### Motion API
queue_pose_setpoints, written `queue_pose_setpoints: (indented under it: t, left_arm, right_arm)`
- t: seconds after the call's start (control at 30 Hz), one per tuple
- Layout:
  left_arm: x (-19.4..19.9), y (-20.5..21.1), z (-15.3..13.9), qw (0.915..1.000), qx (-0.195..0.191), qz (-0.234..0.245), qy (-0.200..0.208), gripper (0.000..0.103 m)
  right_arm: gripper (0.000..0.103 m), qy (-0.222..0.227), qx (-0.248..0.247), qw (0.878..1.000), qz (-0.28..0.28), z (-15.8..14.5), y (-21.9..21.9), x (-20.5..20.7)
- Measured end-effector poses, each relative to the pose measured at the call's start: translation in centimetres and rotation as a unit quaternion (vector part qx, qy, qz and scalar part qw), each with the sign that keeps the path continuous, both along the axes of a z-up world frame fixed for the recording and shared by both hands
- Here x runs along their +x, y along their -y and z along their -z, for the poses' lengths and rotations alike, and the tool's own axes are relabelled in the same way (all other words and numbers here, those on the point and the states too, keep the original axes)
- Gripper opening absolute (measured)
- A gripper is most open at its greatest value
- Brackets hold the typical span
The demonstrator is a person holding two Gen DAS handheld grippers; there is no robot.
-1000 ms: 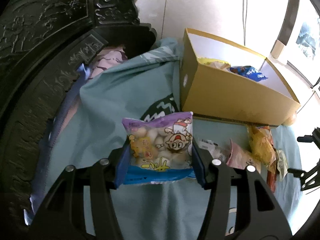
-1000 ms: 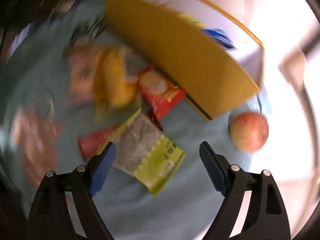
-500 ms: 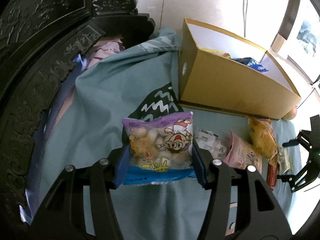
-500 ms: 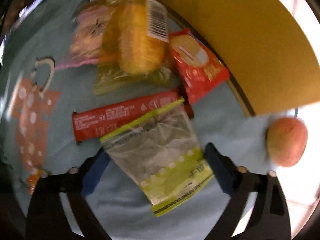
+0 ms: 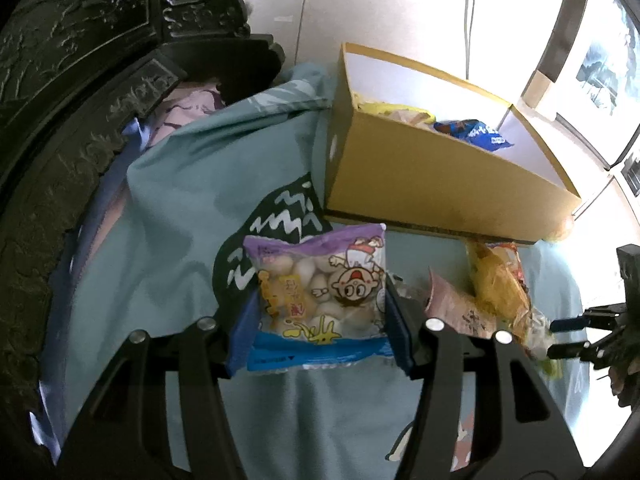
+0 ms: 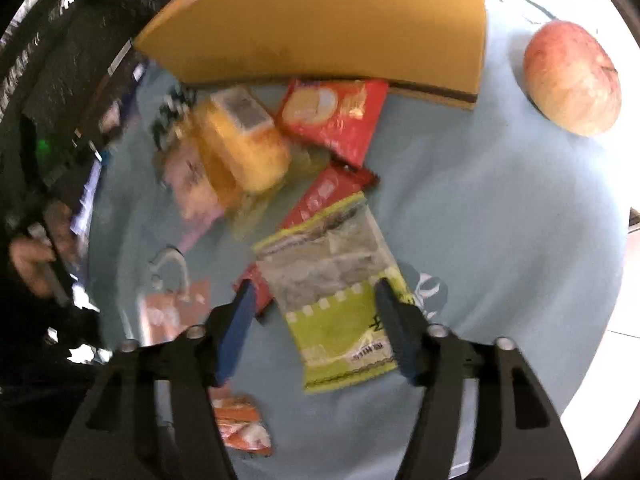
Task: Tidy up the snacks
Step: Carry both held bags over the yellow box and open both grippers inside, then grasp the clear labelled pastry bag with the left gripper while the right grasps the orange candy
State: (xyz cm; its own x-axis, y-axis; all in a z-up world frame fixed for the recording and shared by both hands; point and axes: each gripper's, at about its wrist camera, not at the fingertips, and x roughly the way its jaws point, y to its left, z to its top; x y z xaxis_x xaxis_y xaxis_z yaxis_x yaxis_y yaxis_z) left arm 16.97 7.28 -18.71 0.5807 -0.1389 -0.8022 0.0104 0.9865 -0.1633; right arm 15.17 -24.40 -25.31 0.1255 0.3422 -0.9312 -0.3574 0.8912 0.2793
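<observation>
My left gripper [image 5: 320,320] is shut on a purple and blue snack bag [image 5: 320,288] with a cartoon face, held above the teal cloth [image 5: 180,208]. Behind it stands the open yellow cardboard box [image 5: 440,192] with a blue packet [image 5: 472,134] inside. My right gripper [image 6: 316,292] points down over a green and grey packet [image 6: 336,300]. Its jaws are closing with the packet between them, and the left pad still stands apart from it. A red bar [image 6: 324,196] lies partly under that packet. The right gripper's fingers [image 5: 568,324] show at the left wrist view's right edge.
Near the box wall [image 6: 340,20] lie a red biscuit packet [image 6: 336,116], a yellow corn packet [image 6: 240,148] and a pink packet [image 6: 192,184]. An apple [image 6: 572,80] sits to the right. An orange packet [image 6: 240,424] lies under the gripper. Dark carved furniture [image 5: 80,80] borders the left.
My right gripper rolled, came down over the green and grey packet, and its jaws narrowed around it. The left gripper kept its hold on the cartoon bag and barely moved.
</observation>
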Motion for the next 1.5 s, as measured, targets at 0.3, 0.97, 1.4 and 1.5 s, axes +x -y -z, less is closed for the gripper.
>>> queue_pose_setpoints:
  t: [0.3,0.97,1.4,1.5]
  left_arm:
    - [-0.3,-0.2,0.2,1.0000,0.002,-0.004,-0.009,0.057]
    - [1.3,4.6,-8.7,0.9930,-0.061,0.042,0.092,0.057]
    - [13.8,8.6,-18.8,0.9936,-0.024,0.033,0.105,0.096]
    - [12.4,7.4,-18.6,0.9919,-0.032,0.036,0.118,0.099]
  right_arm:
    - [0.079,0.050,-0.149,0.979,-0.128,1.9,-4.1,-0.5]
    - [0.059,0.121,0.138,0.980,0.072,-14.6,0.0,2.1]
    - [0.087,0.293,0.023,0.946,0.136,-28.1,-2.3,12.7]
    - [0.091,0.284,0.036,0.949,0.134,-27.3,-2.0,11.2]
